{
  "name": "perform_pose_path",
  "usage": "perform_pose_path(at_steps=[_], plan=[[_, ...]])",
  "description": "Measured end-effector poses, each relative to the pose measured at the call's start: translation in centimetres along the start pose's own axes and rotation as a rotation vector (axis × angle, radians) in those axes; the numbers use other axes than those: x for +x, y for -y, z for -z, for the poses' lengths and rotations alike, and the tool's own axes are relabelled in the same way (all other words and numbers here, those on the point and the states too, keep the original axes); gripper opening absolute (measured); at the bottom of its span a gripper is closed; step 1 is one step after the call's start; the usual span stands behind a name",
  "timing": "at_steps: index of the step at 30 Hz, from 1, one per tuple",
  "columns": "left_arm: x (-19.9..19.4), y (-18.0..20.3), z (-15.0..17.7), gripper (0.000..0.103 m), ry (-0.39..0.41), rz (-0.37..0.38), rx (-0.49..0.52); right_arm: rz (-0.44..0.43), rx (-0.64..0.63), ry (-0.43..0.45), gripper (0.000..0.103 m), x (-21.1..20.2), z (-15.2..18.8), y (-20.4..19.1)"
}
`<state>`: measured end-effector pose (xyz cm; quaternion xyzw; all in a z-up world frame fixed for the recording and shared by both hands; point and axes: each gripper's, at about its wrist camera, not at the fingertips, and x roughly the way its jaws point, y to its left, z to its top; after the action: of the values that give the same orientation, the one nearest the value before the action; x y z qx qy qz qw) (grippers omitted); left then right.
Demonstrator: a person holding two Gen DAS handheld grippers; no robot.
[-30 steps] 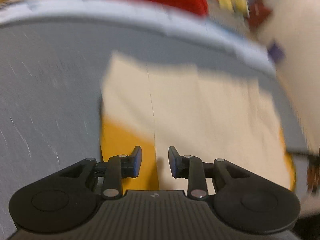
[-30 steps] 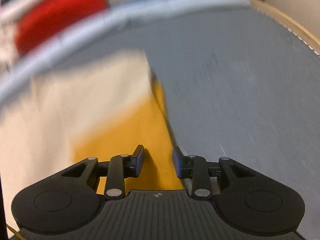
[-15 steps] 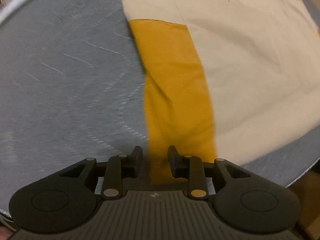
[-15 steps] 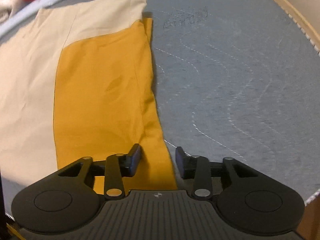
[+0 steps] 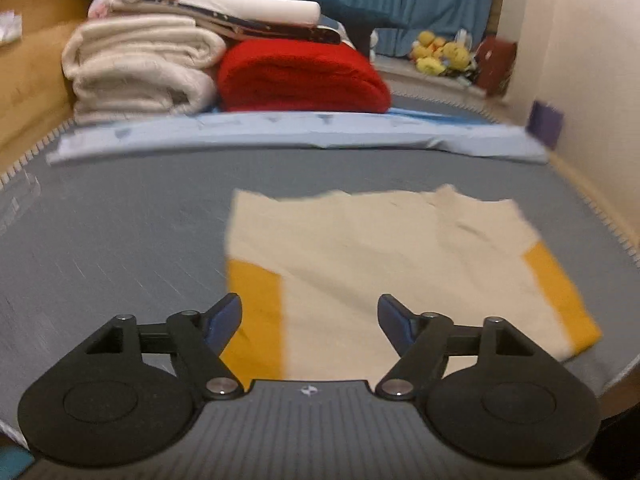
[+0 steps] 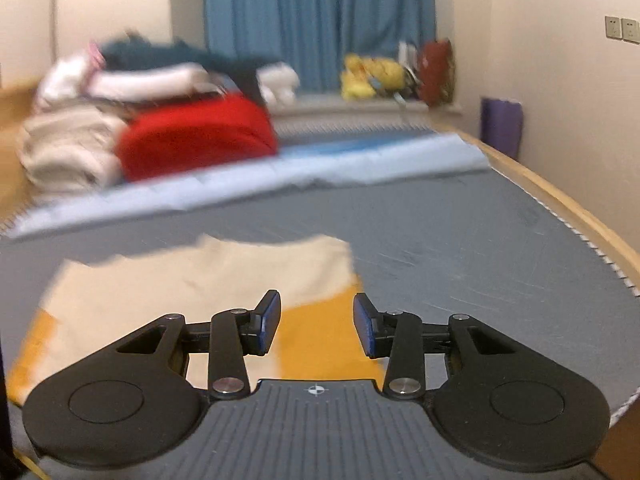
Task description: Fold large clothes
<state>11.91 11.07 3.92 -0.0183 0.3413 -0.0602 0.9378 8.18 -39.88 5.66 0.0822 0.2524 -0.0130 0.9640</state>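
Garment (image 5: 384, 256) of cream and mustard-yellow cloth lies flat on the grey bed (image 5: 100, 220), spread just ahead of both of your claws. Your left claw (image 5: 310, 316) is opened wide and holds nothing; its fingers hang over the near edge of the cloth, the left finger above the yellow band on the left side and the right finger above the cream middle part. Whether the fingers touch the cloth, you cannot tell from this view. The second yellow band runs along the right side of the garment, well apart from this claw.

Your right claw (image 6: 316, 324) is also open, somewhat less wide, and empty. Between its fingers you see the yellow part at the right near corner of the garment (image 6: 192, 280), and the cream part stretches away to the left and forward. The right edge of the cloth passes close to the right finger, with bare grey bed to the right of it.

Beyond the garment a light blue sheet (image 5: 280, 132) crosses the bed. Behind it stands a pile of folded things: a red blanket (image 5: 300, 76), cream blankets (image 5: 136, 68) and darker pieces on top. Blue curtains (image 6: 320, 20) and yellow plush toys (image 6: 372, 76) are at the far wall.
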Motion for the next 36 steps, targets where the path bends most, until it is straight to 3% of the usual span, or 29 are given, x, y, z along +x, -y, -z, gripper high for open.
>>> perform_pose_path(at_steps=[2, 3, 5, 10, 15, 17, 21, 23, 26, 31, 36], plan=[[0.3, 0.8, 3.0, 0.076, -0.01, 0.019, -0.041, -0.036, -0.014, 0.008, 0.044, -0.6, 2.0, -1.0], [0.9, 0.8, 4.3, 0.068, -0.031, 0.01, -0.04, -0.037, -0.039, 0.005, 0.044, -0.6, 3.5, -1.4], [2.5, 1.3, 6.0, 0.0, -0.138, -0.053, -0.022, 0.003, -0.109, -0.076, 0.042, 0.6, 5.2, -2.2], [3.2, -0.9, 6.5, 0.0, -0.104, -0.033, -0.099, -0.027, -0.098, -0.013, 0.04, 0.6, 5.3, -2.8], [5.1, -3.8, 6.9, 0.004, -0.19, -0.032, -0.305, -0.02, -0.041, -0.053, 0.04, 1.1, 5.5, -2.8], [5.9, -4.7, 6.4, 0.016, -0.224, -0.018, -0.356, -0.031, -0.031, -0.058, 0.04, 0.9, 5.7, -2.9], [6.8, -5.4, 7.1, 0.024, -0.262, 0.009, -0.439, -0.038, -0.05, -0.071, 0.04, 1.3, 6.0, -3.1], [7.6, -6.0, 7.5, 0.044, -0.277, 0.025, -0.503, -0.046, -0.056, -0.078, 0.04, 1.3, 6.1, -3.3], [8.6, -6.4, 8.2, 0.055, -0.308, 0.031, -0.586, -0.053, -0.071, -0.077, 0.04, 1.4, 6.1, -3.5], [10.4, -7.2, 9.6, 0.057, -0.332, -0.005, -0.705, -0.057, -0.068, -0.086, 0.04, 1.5, 6.2, -3.3], [10.9, -7.9, 9.9, 0.059, -0.272, 0.007, -0.771, -0.053, -0.069, -0.096, 0.04, 1.7, 6.3, -3.1]])
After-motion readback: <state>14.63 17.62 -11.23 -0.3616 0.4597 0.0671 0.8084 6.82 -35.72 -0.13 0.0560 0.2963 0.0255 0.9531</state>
